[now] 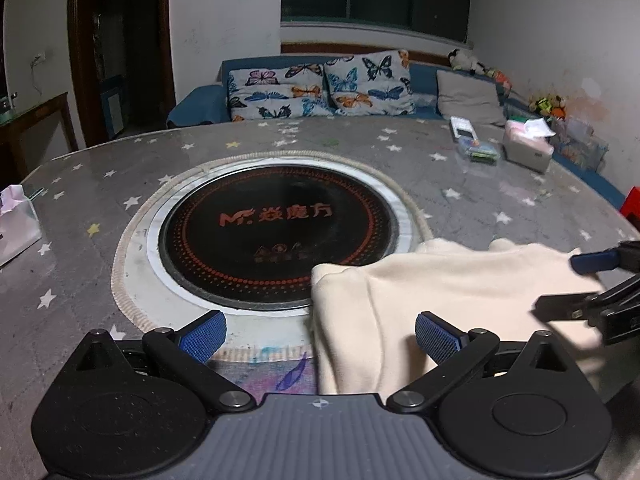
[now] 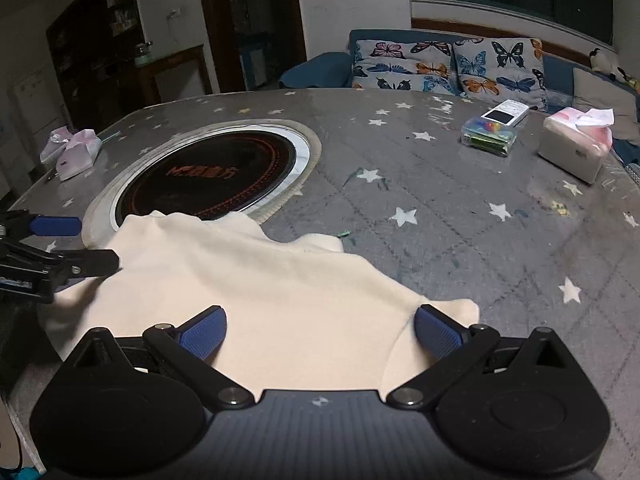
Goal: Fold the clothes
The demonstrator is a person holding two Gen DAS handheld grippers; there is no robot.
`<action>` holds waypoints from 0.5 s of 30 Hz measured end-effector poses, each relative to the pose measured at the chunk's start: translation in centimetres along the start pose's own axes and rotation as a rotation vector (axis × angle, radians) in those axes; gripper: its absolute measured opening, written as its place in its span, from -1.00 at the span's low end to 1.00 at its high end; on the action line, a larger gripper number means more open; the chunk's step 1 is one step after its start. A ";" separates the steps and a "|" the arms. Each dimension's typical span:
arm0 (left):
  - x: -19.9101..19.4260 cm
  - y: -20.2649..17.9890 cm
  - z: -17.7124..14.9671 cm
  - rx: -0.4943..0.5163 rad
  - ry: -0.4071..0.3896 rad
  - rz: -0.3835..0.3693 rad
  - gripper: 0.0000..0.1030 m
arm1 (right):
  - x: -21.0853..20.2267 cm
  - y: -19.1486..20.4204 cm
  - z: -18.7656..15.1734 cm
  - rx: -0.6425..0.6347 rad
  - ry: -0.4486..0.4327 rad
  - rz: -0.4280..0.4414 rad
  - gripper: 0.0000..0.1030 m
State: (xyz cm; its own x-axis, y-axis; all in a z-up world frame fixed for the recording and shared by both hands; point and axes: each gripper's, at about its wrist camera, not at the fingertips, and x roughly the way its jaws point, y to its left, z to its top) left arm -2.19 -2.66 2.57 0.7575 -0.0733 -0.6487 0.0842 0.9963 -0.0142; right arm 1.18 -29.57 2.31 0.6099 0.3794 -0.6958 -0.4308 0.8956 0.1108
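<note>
The left gripper [image 1: 320,338] hangs spread wide, empty, beside the cream garment [image 2: 256,288], which lies rumpled at the table's [image 2: 440,216] near edge. The right gripper [image 2: 320,330] gapes over it too. Grabbing one layer could drag the heap crooked.

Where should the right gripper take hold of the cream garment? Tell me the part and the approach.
Judging by the lie, grip the cream garment at its near right corner flap, which pokes out flat onto the table. Bring the right gripper, open now, in low from the near side, one finger under the edge.
</note>
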 end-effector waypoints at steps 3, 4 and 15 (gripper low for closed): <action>0.3 0.3 0.3 -0.007 0.002 0.007 0.98 | -0.5 0.5 0.6 -0.019 -0.022 -0.002 0.97; 0.4 0.3 0.5 -0.007 -0.001 0.008 0.98 | -0.6 0.5 1.0 -0.020 -0.030 -0.007 0.97; 3.0 0.1 1.6 0.012 0.046 0.032 0.98 | 3.5 -0.7 3.4 0.017 0.060 -0.159 0.96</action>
State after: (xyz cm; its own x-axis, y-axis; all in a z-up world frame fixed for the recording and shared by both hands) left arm 1.14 -2.88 1.89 0.7295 -0.0387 -0.6829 0.0682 0.9975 0.0163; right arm 5.88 -28.09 2.17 0.6285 0.2183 -0.7466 -0.3201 0.9473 0.0075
